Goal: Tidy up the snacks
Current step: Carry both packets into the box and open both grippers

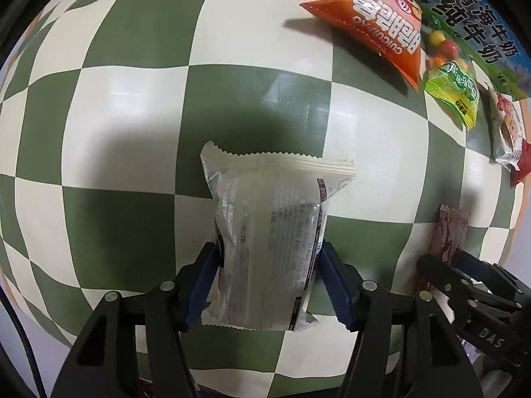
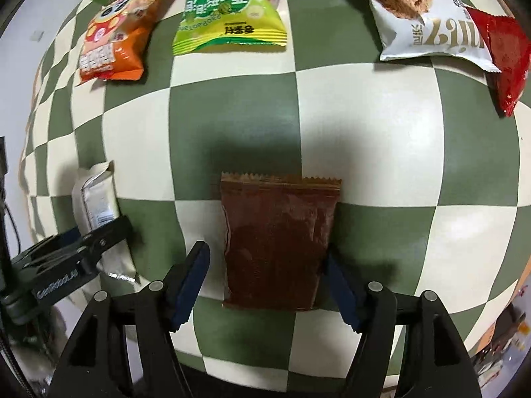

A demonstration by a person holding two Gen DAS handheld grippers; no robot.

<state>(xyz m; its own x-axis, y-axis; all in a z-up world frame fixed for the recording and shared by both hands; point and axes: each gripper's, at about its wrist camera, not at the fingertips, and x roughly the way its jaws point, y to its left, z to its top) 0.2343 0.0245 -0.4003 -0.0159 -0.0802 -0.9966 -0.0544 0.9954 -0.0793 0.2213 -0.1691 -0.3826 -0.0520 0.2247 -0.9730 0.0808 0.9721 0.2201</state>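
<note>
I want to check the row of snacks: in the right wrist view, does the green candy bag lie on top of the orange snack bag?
No: the green candy bag lies beside the orange snack bag, with bare checkered tablecloth between them.

At twelve o'clock in the right wrist view, the candy bag (image 2: 232,10) and cookie packet (image 2: 421,10) are cut off by the frame. The white packet's (image 1: 268,248) small print is blurred, probably ingredients.

checkered table (image 2: 365,126) | orange bag (image 2: 113,46) | green candy bag (image 2: 232,23) | cookie pack (image 2: 415,23)
</note>
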